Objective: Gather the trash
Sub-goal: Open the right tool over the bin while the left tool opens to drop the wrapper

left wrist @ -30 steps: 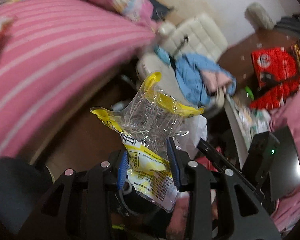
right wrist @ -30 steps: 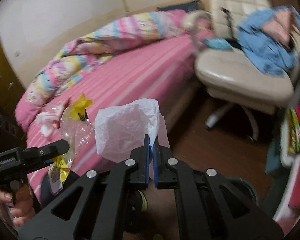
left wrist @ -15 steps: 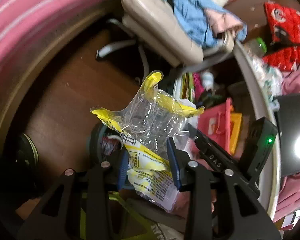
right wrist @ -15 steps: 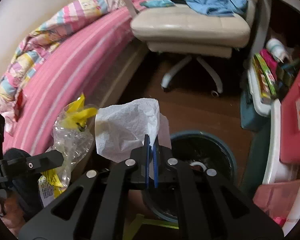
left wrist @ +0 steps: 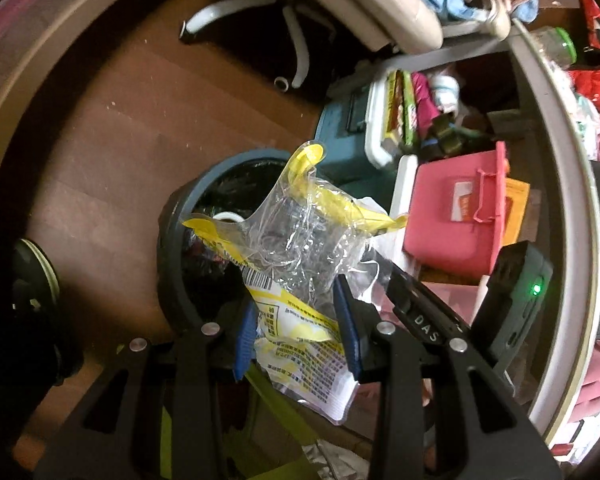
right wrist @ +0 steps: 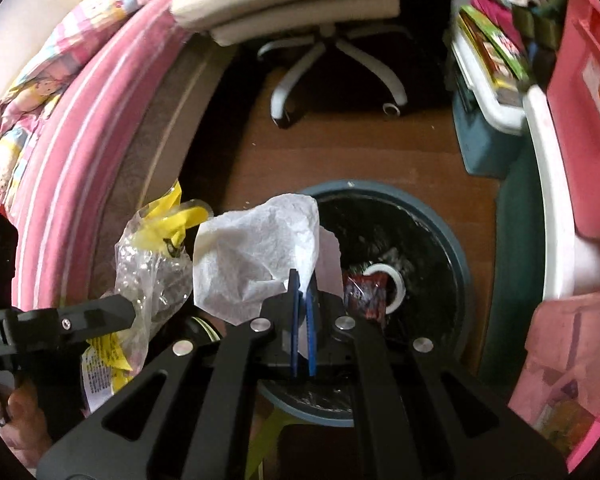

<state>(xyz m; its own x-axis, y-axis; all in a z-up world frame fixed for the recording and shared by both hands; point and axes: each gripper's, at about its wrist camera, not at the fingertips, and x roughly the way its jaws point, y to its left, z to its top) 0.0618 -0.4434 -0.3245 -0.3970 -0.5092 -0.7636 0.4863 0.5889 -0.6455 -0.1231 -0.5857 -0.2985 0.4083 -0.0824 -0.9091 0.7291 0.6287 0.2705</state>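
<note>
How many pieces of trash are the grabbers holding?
2. A wrapper in the left gripper, a tissue in the right gripper, both above the bin.

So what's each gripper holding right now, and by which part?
Left gripper clamps the yellow-and-clear plastic wrapper near its printed lower end; right gripper pinches the white tissue by its lower edge.

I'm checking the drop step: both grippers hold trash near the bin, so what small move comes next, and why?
Probably open the right gripper: its white tissue already hangs over the trash bin, which is lined in black. The left gripper, shut on the yellow-and-clear wrapper, looks nearer the rim.
</note>
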